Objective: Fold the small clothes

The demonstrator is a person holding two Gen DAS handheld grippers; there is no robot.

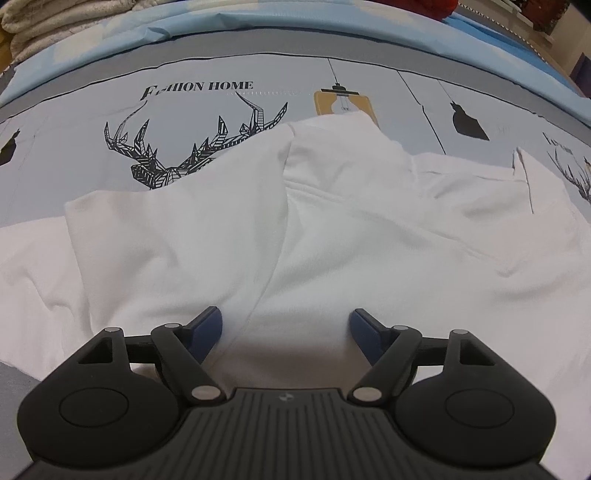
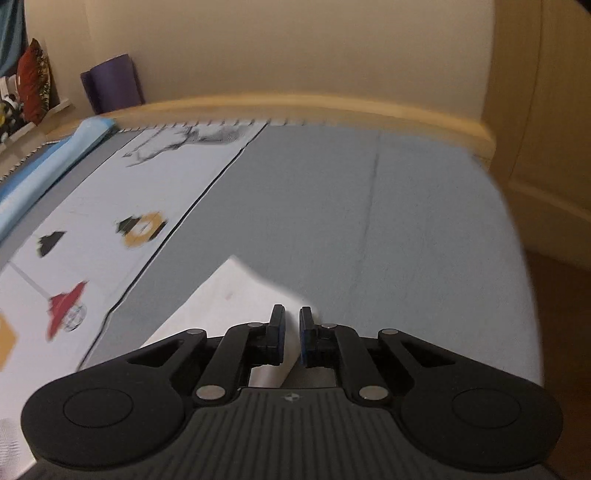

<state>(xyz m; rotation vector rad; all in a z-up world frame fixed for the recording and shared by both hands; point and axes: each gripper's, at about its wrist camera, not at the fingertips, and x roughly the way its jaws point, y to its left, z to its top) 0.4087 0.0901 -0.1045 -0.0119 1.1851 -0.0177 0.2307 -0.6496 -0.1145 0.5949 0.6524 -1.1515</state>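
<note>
The white T-shirt (image 1: 332,229) lies spread on the bed's printed cover (image 1: 74,155), one side panel already turned in over the body with its folded edge running from about 12 o'clock toward 6 o'clock in the left wrist view, and a sleeve lying out at 2 o'clock. The left claw (image 1: 286,334) hovers above the near hem with its jaws wide apart and nothing between the pads. The right claw (image 2: 291,334) is nearly closed on a thin white corner of the same shirt that juts out toward 11 o'clock over the grey part of the cover; that picture is smeared, so I judge the pads to be pinching the cloth but cannot fully confirm contact. The chief risk, as I read it, is that only a shallow bite of one thin layer is held: a quick pull could let the corner slip out, or could drag the whole shirt across the smooth cover and undo the fold already made, since the left claw is pinning nothing. A second risk is lifting one layer only, leaving the fold skewed and creased. Counted: one shirt, two claws, one bed cover, one stack of pale folded blankets (image 1: 33,26) at 10 o'clock, one purple roll (image 2: 110,83) by the wall.
</note>
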